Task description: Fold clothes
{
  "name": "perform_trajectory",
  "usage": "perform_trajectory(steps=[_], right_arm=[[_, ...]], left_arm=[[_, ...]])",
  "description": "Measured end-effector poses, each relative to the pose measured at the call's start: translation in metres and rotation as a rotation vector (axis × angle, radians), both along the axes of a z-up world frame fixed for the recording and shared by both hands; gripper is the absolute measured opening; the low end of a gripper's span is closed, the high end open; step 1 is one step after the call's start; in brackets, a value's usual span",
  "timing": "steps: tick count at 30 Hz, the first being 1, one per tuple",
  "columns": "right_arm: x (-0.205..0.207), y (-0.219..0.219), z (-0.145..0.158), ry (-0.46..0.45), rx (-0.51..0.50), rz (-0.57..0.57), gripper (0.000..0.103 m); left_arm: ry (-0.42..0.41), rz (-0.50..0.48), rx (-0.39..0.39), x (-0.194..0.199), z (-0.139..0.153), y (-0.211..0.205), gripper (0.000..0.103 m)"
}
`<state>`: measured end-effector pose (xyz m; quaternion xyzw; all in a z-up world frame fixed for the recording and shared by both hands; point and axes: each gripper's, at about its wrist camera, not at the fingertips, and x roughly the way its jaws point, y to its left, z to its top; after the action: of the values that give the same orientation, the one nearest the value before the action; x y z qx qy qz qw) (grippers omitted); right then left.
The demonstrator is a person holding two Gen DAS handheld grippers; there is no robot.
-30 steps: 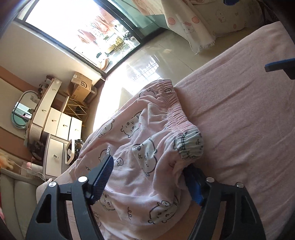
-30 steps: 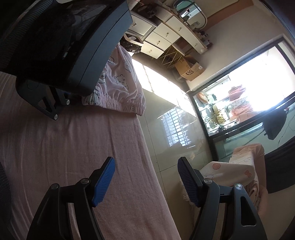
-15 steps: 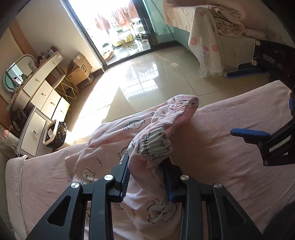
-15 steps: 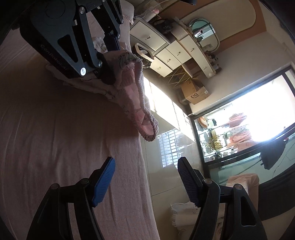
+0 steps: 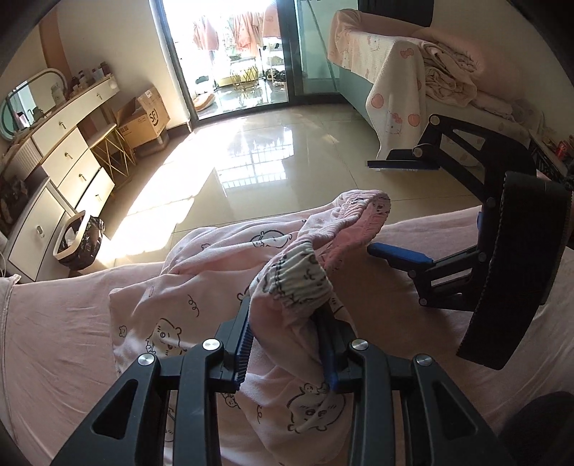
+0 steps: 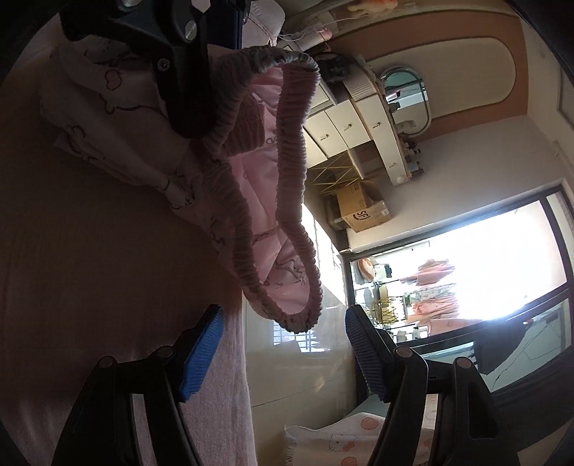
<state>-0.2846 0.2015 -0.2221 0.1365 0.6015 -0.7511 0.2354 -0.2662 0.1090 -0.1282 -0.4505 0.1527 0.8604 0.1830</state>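
My pale pink pajama pants carry dark-outlined cartoon bears and a pink ribbed waistband, lying on a plain pink bedsheet, my black grippers' pads are blue, the drawers white, and a far blanket cream with pink spots.

Glossy beige tile floor, sun thrown across it in a bright barred patch. Dark-framed glass door at the far end, washed out with daylight — pink laundry hanging beyond. Along the left wall, a white dresser with small knobs, an oval mirror above, bottles on top. Cardboard box beside a gold wire rack. White bin with a black liner near the dresser's end. Cream walls, a terracotta arch band — seen in the right view. Sofa at right, draped in a cartoon-print throw.
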Motion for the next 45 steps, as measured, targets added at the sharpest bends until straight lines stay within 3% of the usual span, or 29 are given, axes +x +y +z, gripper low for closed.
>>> perform_trajectory(steps=[4,9,11,15,18,21,28,34,39,45], right_arm=[[0.002,-0.006,-0.007,0.064,0.033,0.039,0.067],[0.001,-0.009,-0.013,0.051,0.065,0.046,0.040],[0.002,-0.009,-0.016,0.052,0.076,0.050,0.037],[0.006,-0.011,-0.019,0.076,0.092,0.045,0.020],[0.004,-0.013,-0.014,0.027,0.078,0.012,0.010],[-0.002,-0.014,0.000,-0.085,0.014,-0.038,0.008],[-0.029,-0.008,0.046,-0.300,-0.208,-0.183,0.008],[-0.031,-0.010,0.063,-0.352,-0.312,-0.234,0.008],[-0.033,-0.014,0.078,-0.411,-0.452,-0.302,0.008],[-0.041,-0.018,0.113,-0.423,-0.611,-0.350,0.008]], left_arm=[[-0.017,0.004,0.007,-0.004,-0.002,-0.002,0.032],[-0.027,0.000,0.018,-0.005,-0.003,-0.005,0.032],[-0.031,-0.002,0.018,-0.005,-0.004,-0.005,0.032],[-0.040,-0.005,0.027,-0.005,-0.007,-0.007,0.032],[-0.047,-0.011,0.029,-0.005,-0.008,-0.008,0.034],[-0.056,-0.012,0.012,-0.005,-0.012,-0.008,0.042],[-0.083,0.024,0.107,-0.005,-0.012,-0.020,0.043],[-0.050,0.023,0.128,0.007,-0.005,-0.027,0.043],[-0.067,0.065,0.236,0.011,0.005,-0.045,0.033],[-0.033,0.106,0.254,0.017,0.017,-0.059,0.027]])
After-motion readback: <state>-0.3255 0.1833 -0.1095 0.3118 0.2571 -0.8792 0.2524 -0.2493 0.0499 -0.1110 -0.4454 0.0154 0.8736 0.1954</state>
